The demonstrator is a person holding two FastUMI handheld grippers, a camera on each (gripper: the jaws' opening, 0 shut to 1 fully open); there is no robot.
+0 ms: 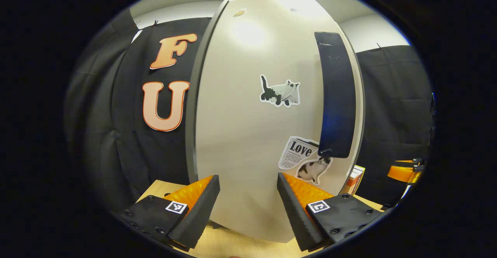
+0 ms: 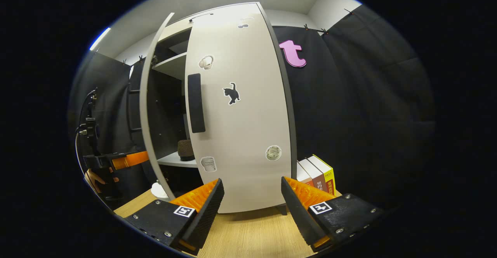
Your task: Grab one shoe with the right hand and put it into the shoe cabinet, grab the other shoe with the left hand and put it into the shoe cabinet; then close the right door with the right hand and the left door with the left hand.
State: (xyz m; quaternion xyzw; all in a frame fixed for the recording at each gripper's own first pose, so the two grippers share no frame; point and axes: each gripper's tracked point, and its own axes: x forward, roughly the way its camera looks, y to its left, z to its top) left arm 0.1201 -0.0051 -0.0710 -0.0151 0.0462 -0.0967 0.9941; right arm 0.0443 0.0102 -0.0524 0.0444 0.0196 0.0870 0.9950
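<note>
While both of my grippers stand spread with nothing between their fingers, the step in hand looks like the door-closing part of the task. My left gripper point(image 1: 248, 207) is released and held level just in front of the left door point(image 1: 256, 106), whose pale face with its cat sticker point(image 1: 280, 91) and dark vertical handle point(image 1: 337, 95) sits squarely ahead. My right gripper point(image 2: 251, 207) is likewise released, level above the wooden table point(image 2: 248, 234), facing the right door point(image 2: 240, 110), which appears nearly shut.

In the right gripper view the left door stands swung out, seen edge-on point(image 2: 149, 106), with a gap between the two doors. Through that gap I see shelves and one dark shoe point(image 2: 186, 150) resting on a shelf; whether the second shoe is inside I cannot tell.

To do this well, I judge I should push flat against each door's face near its free edge, by the handle, and follow the swing rather than jab. The right door should seat fully first so the left door can come in cleanly after it.

Far left in that view, my left gripper point(image 2: 116, 161) shows beyond the open door. Books point(image 2: 318, 178) stand to the right of the cabinet, clear of the swing.
</note>
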